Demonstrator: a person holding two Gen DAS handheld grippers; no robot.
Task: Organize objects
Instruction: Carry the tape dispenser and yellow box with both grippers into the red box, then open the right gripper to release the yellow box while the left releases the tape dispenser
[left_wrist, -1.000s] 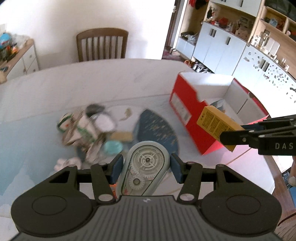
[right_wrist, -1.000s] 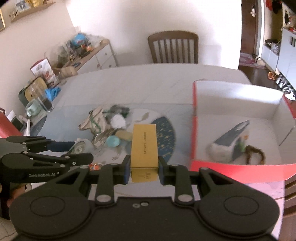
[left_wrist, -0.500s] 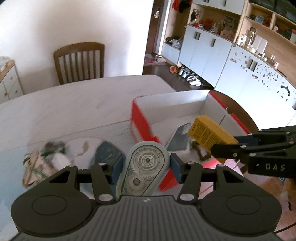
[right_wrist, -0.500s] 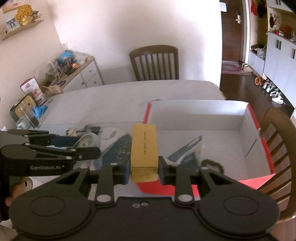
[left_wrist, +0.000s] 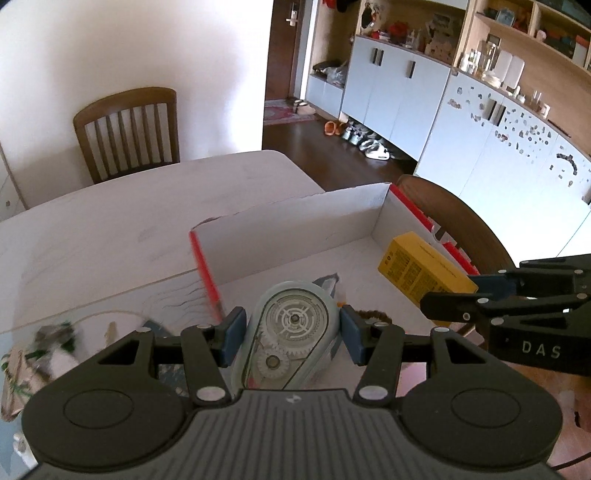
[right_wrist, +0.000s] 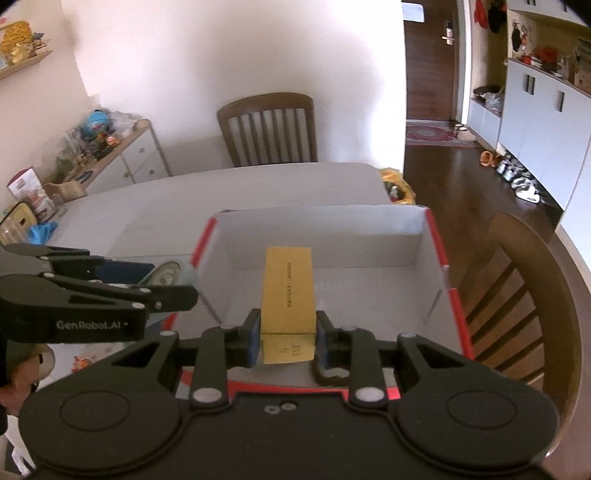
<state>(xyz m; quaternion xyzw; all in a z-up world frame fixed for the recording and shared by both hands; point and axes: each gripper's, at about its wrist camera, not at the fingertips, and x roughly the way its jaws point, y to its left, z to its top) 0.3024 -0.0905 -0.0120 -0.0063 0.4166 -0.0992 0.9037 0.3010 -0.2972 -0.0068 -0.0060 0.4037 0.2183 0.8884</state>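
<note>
My left gripper (left_wrist: 290, 330) is shut on a pale blue correction-tape dispenser (left_wrist: 291, 328) with clear gears, held over the near left part of the red cardboard box (left_wrist: 295, 221). My right gripper (right_wrist: 288, 332) is shut on a yellow carton (right_wrist: 288, 288) and holds it above the box's white inside (right_wrist: 369, 284). The carton (left_wrist: 421, 266) and right gripper also show at the right of the left wrist view. The left gripper (right_wrist: 162, 284) shows at the left of the right wrist view, at the box's left wall. A dark item (left_wrist: 373, 315) lies in the box, mostly hidden.
A pile of small items (left_wrist: 40, 354) lies on the white table (left_wrist: 110, 229) left of the box. A wooden chair (right_wrist: 269, 129) stands at the far side, another (right_wrist: 517, 288) right of the box. A cluttered sideboard (right_wrist: 110, 147) stands left.
Both grippers have moved right from above the pile to over the red box, each still holding its object. The box now fills the centre of both views.
</note>
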